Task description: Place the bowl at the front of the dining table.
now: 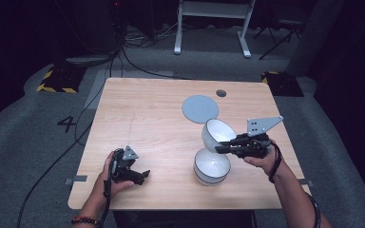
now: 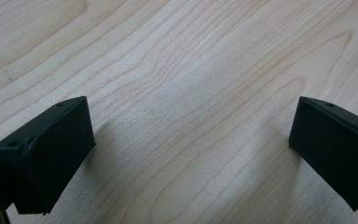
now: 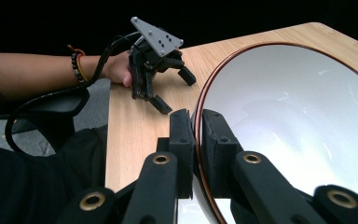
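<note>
The right tongs (image 1: 218, 147), clamped on the rim of a tilted white bowl (image 1: 217, 133), hold it above a second bowl (image 1: 211, 166) on the worktop (image 1: 147, 123), probably to be lowered in and nested, while the left tongs (image 1: 144, 175) rest wide open and empty.

Overhead light brightens the surface (image 1: 147, 118); the surrounding room is dim. Soft shadows, sheen inside the bowl (image 3: 298, 121), slight blur.
</note>
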The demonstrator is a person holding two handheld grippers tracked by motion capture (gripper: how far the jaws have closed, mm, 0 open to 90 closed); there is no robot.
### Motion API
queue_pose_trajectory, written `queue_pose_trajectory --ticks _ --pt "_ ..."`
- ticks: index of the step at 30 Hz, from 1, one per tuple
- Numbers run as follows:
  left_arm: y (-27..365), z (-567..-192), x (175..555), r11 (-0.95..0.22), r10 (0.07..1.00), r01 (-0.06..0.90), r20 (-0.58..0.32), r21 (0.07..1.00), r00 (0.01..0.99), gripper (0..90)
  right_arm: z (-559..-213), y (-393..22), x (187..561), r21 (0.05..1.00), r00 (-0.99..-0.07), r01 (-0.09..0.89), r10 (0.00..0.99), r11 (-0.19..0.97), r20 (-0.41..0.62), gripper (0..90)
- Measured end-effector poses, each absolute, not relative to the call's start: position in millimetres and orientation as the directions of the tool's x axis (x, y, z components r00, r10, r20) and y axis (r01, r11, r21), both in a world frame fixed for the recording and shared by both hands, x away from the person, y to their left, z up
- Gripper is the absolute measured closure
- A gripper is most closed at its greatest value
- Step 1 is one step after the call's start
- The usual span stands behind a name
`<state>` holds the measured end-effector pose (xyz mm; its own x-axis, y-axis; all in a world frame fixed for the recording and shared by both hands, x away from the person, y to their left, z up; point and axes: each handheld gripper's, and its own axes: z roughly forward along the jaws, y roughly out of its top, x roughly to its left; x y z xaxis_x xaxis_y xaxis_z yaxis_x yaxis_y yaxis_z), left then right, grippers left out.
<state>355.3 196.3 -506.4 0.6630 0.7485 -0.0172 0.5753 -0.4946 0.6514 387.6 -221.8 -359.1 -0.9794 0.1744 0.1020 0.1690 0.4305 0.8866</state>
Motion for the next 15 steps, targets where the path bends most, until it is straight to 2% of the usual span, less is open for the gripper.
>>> queue_pose_trajectory --ticks 15 --pt "196.3 -506.5 355.3 -0.495 0.748 0.575 -0.017 0.652 0.663 0.1 -362.2 -218.9 404.6 0.888 -0.971 0.202 0.205 0.414 0.125 83.2"
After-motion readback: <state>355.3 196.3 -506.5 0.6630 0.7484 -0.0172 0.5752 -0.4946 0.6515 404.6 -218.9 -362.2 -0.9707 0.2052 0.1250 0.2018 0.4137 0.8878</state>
